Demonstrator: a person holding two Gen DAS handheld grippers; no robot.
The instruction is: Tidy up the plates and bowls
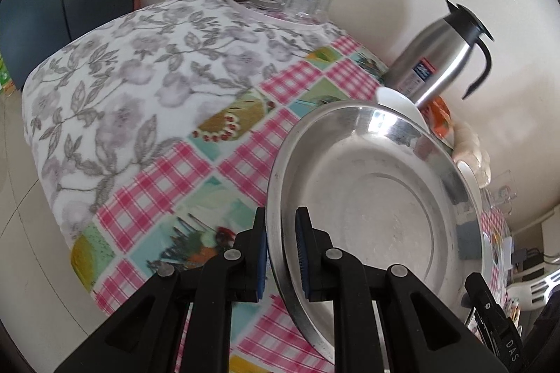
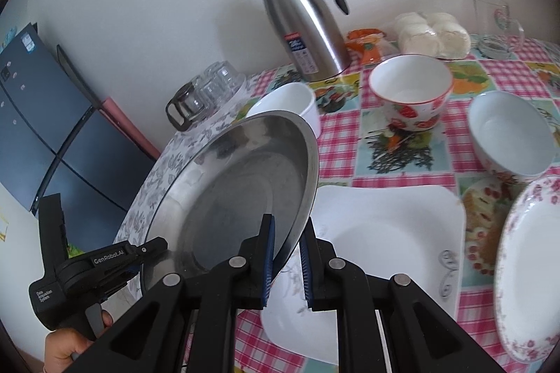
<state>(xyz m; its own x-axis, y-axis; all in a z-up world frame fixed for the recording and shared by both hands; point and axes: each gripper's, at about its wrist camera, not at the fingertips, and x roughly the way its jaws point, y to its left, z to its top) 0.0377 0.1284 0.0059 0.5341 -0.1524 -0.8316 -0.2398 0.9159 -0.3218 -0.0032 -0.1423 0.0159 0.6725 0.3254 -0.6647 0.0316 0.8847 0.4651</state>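
Both my grippers are clamped on the steel plate (image 1: 378,194): left gripper (image 1: 281,254) and right gripper (image 2: 287,262) pinch opposite rims, lifted over the table (image 2: 350,159). Only the right view shows the square white plate (image 2: 385,233) underneath.

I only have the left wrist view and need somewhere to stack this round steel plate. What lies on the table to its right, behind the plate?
Observer: A white square plate lies flat on the checked tablecloth, right beside the round steel plate.
Operator: Is my right gripper on the steel plate too?
Observer: Yes. The right gripper is shut on its rim, opposite the left gripper.
Operator: Any bowls nearby?
Observer: Three: a plain white bowl, a strawberry-patterned bowl and a white bowl with a floral base, all upright beyond the square plate.
Operator: Other plates?
Observer: A pink floral plate sits at the right edge.
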